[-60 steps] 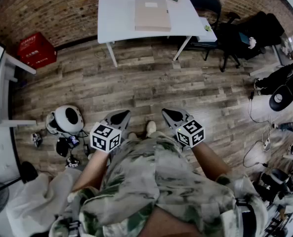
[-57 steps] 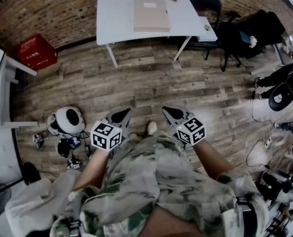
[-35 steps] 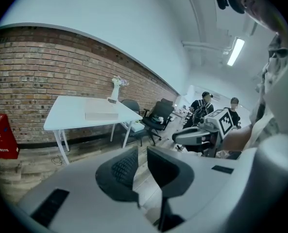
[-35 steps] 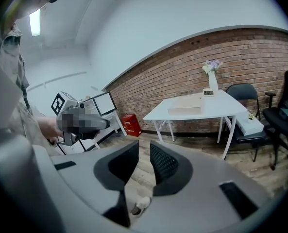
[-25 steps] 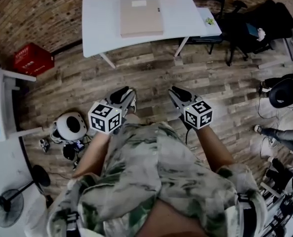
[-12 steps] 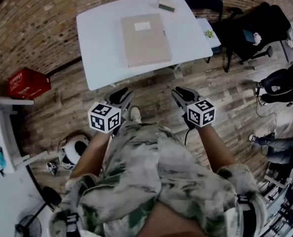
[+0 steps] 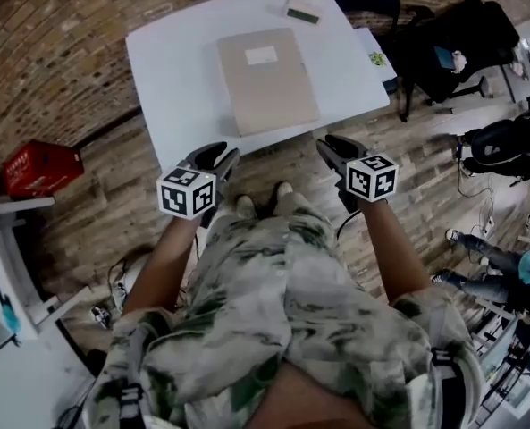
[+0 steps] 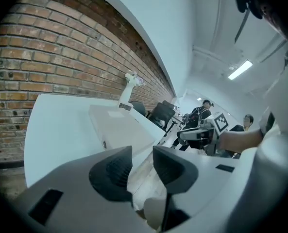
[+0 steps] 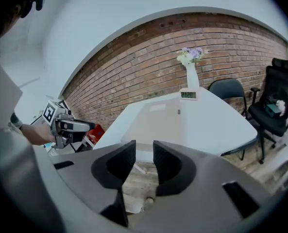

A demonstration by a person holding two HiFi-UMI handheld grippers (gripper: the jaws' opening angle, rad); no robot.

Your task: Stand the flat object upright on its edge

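Forearms outstretched, left gripper (image 7: pixel 216 155) and right gripper (image 7: pixel 335 144) dip at the white rectangular table's (image 7: pixel 171 70) near edge. Both sets of jaws just opening, part-way apart, empty.

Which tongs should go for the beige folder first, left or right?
Right, narrowly. Left tongs and right tongs have both just been opening, empty, near the table edge; the beige folder lies straighter ahead of the right.

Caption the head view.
Left hand-held gripper and right hand-held gripper, empty jaws just opened wider, face flat box on the table.
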